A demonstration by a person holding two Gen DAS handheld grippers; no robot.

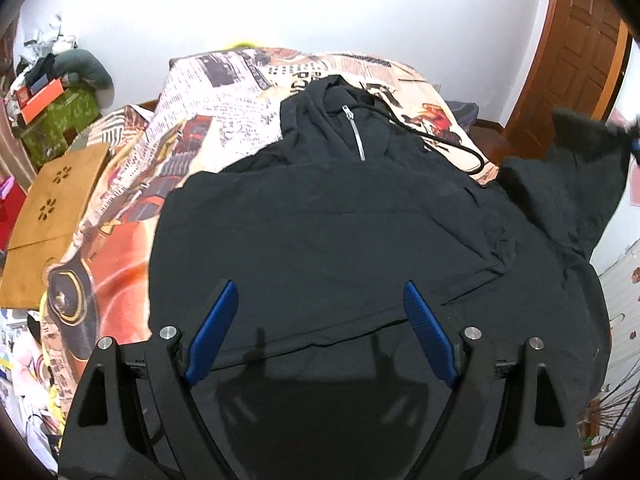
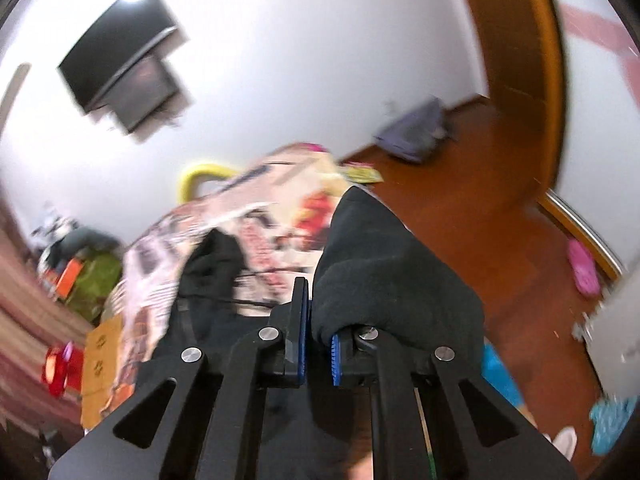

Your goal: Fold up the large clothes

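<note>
The black hoodie (image 1: 340,220) lies face up across the bed (image 1: 224,92), zipper (image 1: 355,133) pointing toward the far wall, spread flat so its panels can be folded over one another. The left tongs (image 1: 320,312) hang above the hoodie's lower body, fingers spread wide and empty, probably waiting to pin or take the hem. Over at the hoodie's right side, the right tongs (image 2: 318,344) are clamped on the sleeve (image 2: 384,272), lifting it clear of the bed; the fleece bunches over the blue pads (image 2: 335,360). My read: that sleeve is raised to swing it inward across the chest. The drawstring (image 1: 440,140) trails beside the zipper.
</note>
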